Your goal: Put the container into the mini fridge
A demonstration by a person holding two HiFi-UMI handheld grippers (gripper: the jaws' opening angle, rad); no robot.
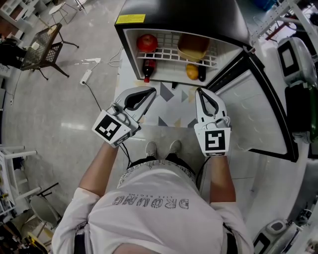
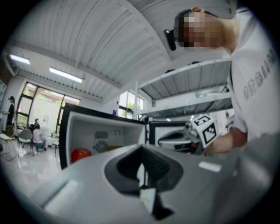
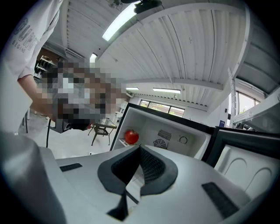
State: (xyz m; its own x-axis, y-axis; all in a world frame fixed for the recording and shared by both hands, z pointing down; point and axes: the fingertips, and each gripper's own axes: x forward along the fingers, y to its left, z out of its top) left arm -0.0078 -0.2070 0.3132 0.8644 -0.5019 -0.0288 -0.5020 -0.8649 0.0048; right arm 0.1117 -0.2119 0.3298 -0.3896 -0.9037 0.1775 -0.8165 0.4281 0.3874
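Viewing the open mini fridge (image 1: 184,12), I read the left gripper (image 1: 152,92) and right gripper (image 1: 199,92) with jaws pressed together, both empty. One container (image 1: 193,47) lies on the wire shelf (image 1: 169,52), near one apple (image 1: 147,42); one bottle (image 1: 148,66) stands below.

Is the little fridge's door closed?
No, the fridge door is swung wide open, so the red apple on the shelf inside shows.

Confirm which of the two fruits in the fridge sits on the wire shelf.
The red apple, at the left end of the wire shelf. The yellow-orange fruit lies lower, under that shelf.
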